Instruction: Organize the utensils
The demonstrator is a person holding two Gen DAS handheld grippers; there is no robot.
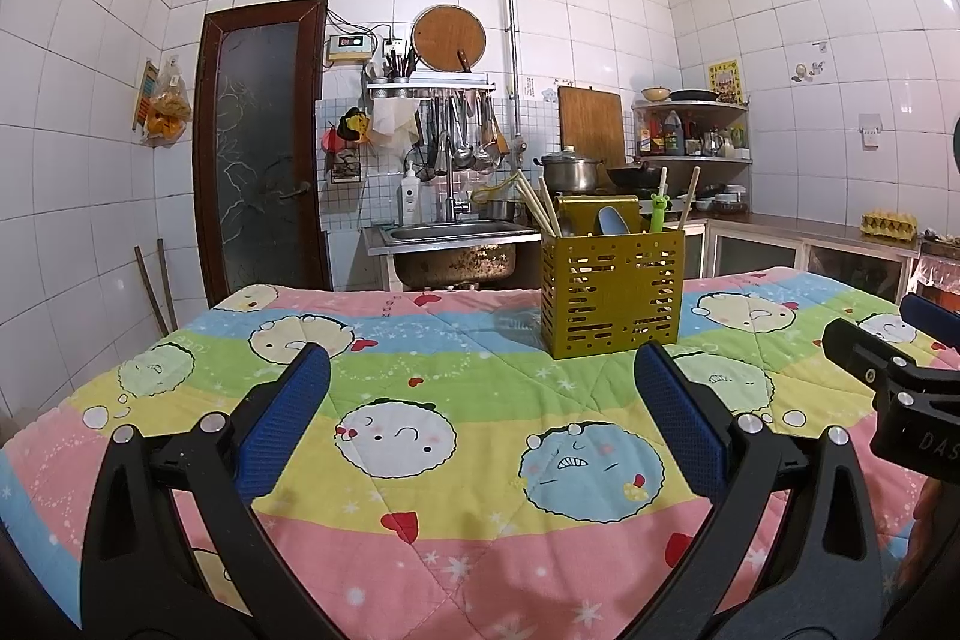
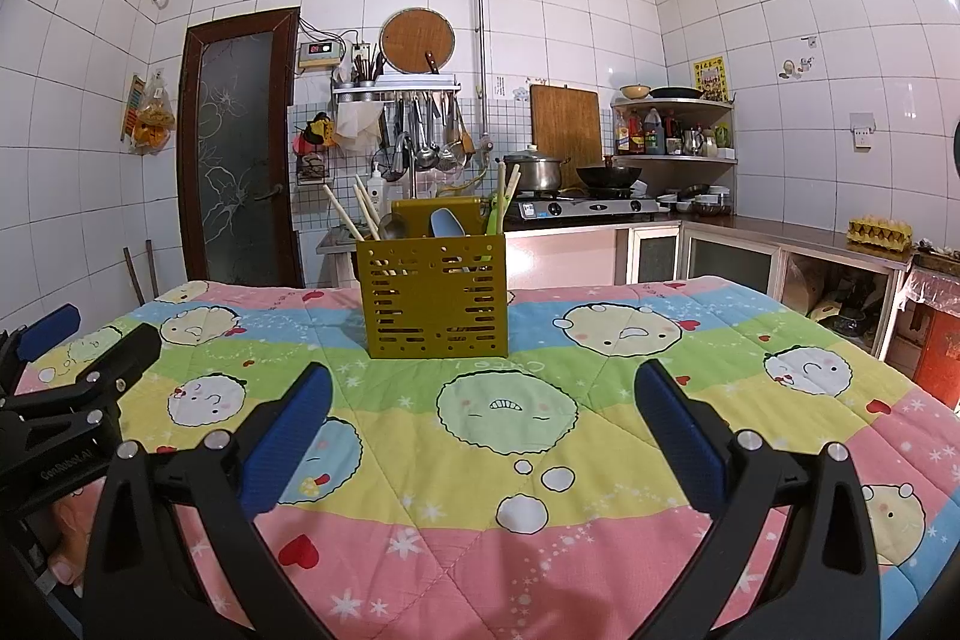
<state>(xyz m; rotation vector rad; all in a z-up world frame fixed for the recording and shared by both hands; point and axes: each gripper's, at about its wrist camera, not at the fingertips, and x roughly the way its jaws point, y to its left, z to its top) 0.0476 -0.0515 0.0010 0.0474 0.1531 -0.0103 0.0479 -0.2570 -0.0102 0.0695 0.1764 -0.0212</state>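
Stood upright toward the far edge of the quilt-covered desk (image 1: 420, 460): olive perforated utensil holder (image 1: 612, 295), loaded with chopsticks (image 1: 534, 208), a blue spoon (image 1: 613, 220) and a green-handled piece (image 1: 658, 211). Held short of it, well apart from it, nothing between their jaws: left gripper (image 1: 480, 418) and right gripper (image 2: 483, 418), both with jaws wide apart.

"das" on right gripper (image 1: 918, 400), "genrobot.ai" on left gripper (image 2: 54, 400)
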